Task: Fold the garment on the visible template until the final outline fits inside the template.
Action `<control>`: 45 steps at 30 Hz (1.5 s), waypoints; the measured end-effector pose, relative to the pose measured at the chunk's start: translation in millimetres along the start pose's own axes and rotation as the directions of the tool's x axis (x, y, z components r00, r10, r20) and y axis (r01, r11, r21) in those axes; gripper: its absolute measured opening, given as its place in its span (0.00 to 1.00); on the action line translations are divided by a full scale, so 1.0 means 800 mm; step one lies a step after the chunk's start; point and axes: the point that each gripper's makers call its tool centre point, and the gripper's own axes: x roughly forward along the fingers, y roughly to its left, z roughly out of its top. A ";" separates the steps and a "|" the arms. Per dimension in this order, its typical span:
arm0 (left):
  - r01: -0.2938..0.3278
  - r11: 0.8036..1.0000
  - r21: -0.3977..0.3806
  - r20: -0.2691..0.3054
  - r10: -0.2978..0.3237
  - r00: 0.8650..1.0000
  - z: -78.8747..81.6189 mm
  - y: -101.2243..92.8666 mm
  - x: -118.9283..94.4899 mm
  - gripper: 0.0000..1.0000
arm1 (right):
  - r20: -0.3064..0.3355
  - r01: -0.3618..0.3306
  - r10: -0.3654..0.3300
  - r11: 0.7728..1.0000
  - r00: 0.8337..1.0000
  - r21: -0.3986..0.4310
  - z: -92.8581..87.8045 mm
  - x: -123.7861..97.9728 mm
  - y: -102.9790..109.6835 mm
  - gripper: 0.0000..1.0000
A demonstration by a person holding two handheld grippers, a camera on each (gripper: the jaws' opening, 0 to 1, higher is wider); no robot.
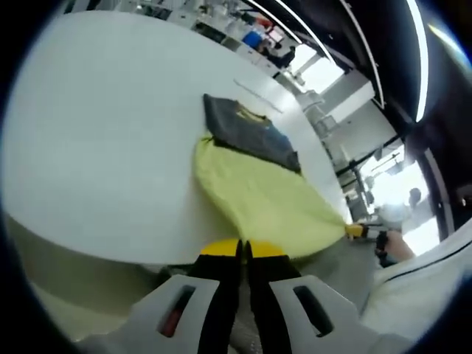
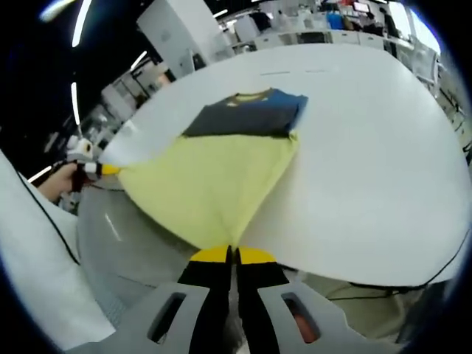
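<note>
The garment [image 2: 214,184] lies on the white table [image 2: 369,147], its dark blue upper half [image 2: 251,114] flat on the surface and its yellow lower half [image 1: 265,195] drawn toward me, reaching over the near table edge. It reads as light, soft, thin cloth: the yellow part spans between my two holds as a shallow sheet with faint creases, so I judge it will sag, drape and slide easily on the smooth top, with no stiffness of its own to keep a fold line straight.

Left gripper [image 1: 243,251]: jaws pressed together on a corner of the yellow hem, in the left gripper view. Right gripper [image 2: 230,254]: jaws likewise closed on the other hem corner, the cloth tapering into the pinch. In the left gripper view, the right gripper's yellow tip [image 1: 355,231] appears at the far corner of the hem, in the person's hand [image 1: 398,247]; in the right gripper view, the left gripper shows at the opposite corner.

Hem corners seem the sensible holds: both held level, the hem could be carried over the dark part evenly. Uneven tension would probably skew the fold.

Two faint lines [image 2: 295,71] are marked on the table beyond the collar; I cannot tell the template's full outline. A cluttered workroom lies beyond.
</note>
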 end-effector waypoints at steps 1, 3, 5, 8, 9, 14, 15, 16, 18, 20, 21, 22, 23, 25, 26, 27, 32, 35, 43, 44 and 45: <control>0.001 1.000 0.000 0.000 -0.001 1.000 0.000 -0.001 0.000 0.00 | 0.002 -0.001 0.001 1.000 1.000 0.001 0.000 -0.001 0.001 0.03; 0.000 1.000 0.002 -0.001 0.000 1.000 -0.001 -0.001 -0.001 0.00 | 0.010 -0.005 0.005 1.000 1.000 0.003 0.002 -0.003 0.002 0.03; 0.002 1.000 -0.002 0.002 -0.002 1.000 -0.001 -0.002 -0.002 0.00 | 0.011 -0.006 0.006 1.000 1.000 -0.001 0.002 -0.004 0.003 0.03; 0.013 1.000 -0.015 0.013 -0.013 1.000 0.000 -0.005 -0.004 0.00 | 0.013 -0.006 0.006 1.000 1.000 -0.007 0.003 -0.007 0.005 0.03; 0.017 1.000 -0.019 0.016 -0.016 1.000 0.000 -0.005 -0.005 0.00 | 0.013 -0.006 0.006 1.000 1.000 -0.009 0.003 -0.008 0.005 0.03; 0.033 0.999 -0.032 0.030 -0.032 0.999 0.000 -0.010 -0.009 0.00 | 0.018 -0.009 0.010 1.000 1.000 -0.021 0.004 -0.013 0.008 0.03; 0.034 0.999 -0.035 0.031 -0.033 0.999 0.000 -0.010 -0.009 0.00 | 0.019 -0.009 0.009 1.000 1.000 -0.022 0.004 -0.013 0.008 0.03; 0.036 0.999 -0.037 0.033 -0.035 0.999 0.000 -0.011 -0.010 0.00 | 0.020 -0.008 0.009 1.000 1.000 -0.021 0.004 -0.014 0.008 0.03; 0.038 0.998 -0.039 0.037 -0.037 0.999 0.000 -0.012 -0.011 0.00 | 0.025 -0.009 0.010 1.000 1.000 -0.021 0.005 -0.016 0.009 0.03; 0.043 0.998 -0.040 0.041 -0.041 0.998 -0.001 -0.013 -0.012 0.00 | 0.027 -0.008 0.009 1.000 1.000 -0.023 0.006 -0.018 0.010 0.03; 0.045 0.998 -0.041 0.043 -0.044 0.998 -0.001 -0.014 -0.013 0.00 | 0.027 -0.008 0.009 1.000 1.000 -0.026 0.006 -0.018 0.010 0.03; 0.047 0.998 -0.041 0.045 -0.045 0.998 -0.001 -0.015 -0.013 0.00 | 0.028 -0.007 0.008 1.000 1.000 -0.027 0.006 -0.019 0.010 0.03; 0.050 0.998 -0.042 0.047 -0.048 0.998 -0.001 -0.016 -0.015 0.00 | 0.030 -0.006 0.007 1.000 1.000 -0.029 0.006 -0.021 0.011 0.03; 0.053 0.998 -0.042 0.052 -0.051 0.997 -0.001 -0.017 -0.017 0.00 | 0.035 -0.008 0.009 1.000 0.999 -0.030 0.007 -0.023 0.011 0.03; 0.056 0.998 -0.042 0.054 -0.053 0.997 -0.001 -0.018 -0.018 0.00 | 0.037 -0.009 0.010 1.000 0.999 -0.030 0.007 -0.024 0.012 0.03; 0.058 0.997 -0.043 0.058 -0.056 0.997 0.000 -0.019 -0.020 0.00 | 0.041 -0.011 0.012 0.999 0.999 -0.030 0.008 -0.025 0.013 0.03; 0.072 0.996 -0.059 0.076 -0.067 0.995 -0.001 -0.022 -0.026 0.00 | 0.048 -0.024 0.026 0.999 0.998 -0.042 0.008 -0.029 0.018 0.03; 0.080 0.994 -0.073 0.081 -0.074 0.994 -0.002 -0.024 -0.029 0.00 | 0.044 -0.027 0.029 0.999 0.999 -0.045 0.007 -0.031 0.019 0.03; 0.092 0.993 -0.075 0.074 -0.086 0.994 -0.011 -0.031 -0.036 0.00 | 0.045 -0.040 0.041 0.998 0.998 -0.043 0.008 -0.042 0.025 0.03; 0.095 0.992 -0.079 0.075 -0.089 0.993 -0.012 -0.032 -0.038 0.00 | 0.046 -0.041 0.043 0.998 0.998 -0.042 0.007 -0.043 0.026 0.03; 0.097 0.992 -0.081 0.075 -0.091 0.993 -0.012 -0.033 -0.039 0.00 | 0.045 -0.043 0.045 0.998 0.998 -0.041 0.007 -0.044 0.026 0.03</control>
